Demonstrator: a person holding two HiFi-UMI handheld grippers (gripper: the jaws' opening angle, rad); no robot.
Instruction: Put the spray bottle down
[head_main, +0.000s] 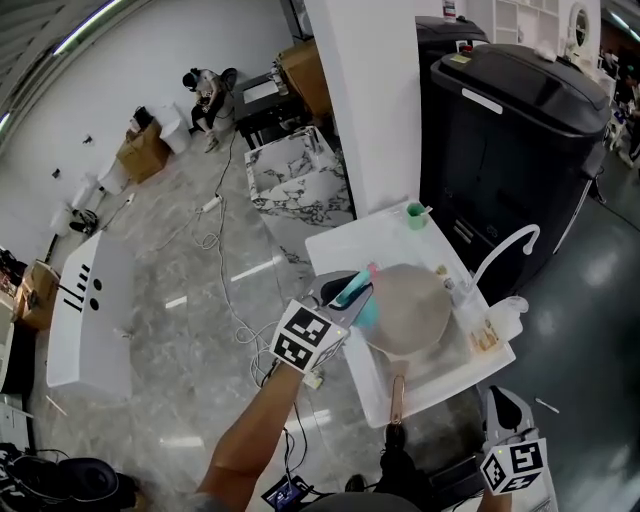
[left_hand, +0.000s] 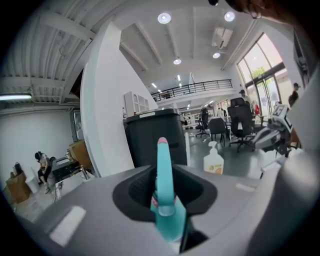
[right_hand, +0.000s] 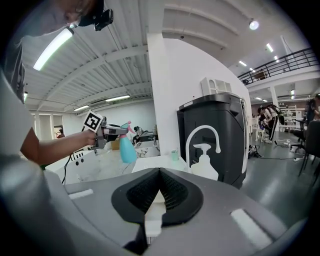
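- Forearm (head_main: 250, 440) reaches from the lower edge of the head view; it carries the left gripper (head_main: 350, 297), marker cube on top.
- Left gripper: jaws clamped on the teal bottle (head_main: 367, 314) at its neck; in the left gripper view the trigger head stands upright between the pads, pink tip uppermost.
- Bottle position: held in the air, on no surface; it hangs over the left edge of the white sink (head_main: 335, 245), just beside the pan (head_main: 410, 310); the right gripper view shows the body hanging below the jaws, clear of the counter.
- Right gripper (head_main: 500, 402): low at the right edge of the head view, near the sink's front corner; jaws apart, ribbed pads bare, nothing between them.
- Pan: beige, lying in the sink; handle points toward the person.
- Cup (head_main: 417, 214): green, at the sink's far corner.
- Tap (head_main: 505, 250): white, curved, at the sink's right side; soap bottle (head_main: 510, 312) just beside it.
- Bin (head_main: 520, 120): black, lid closed, behind the sink; white pillar (head_main: 365, 100) to its left.
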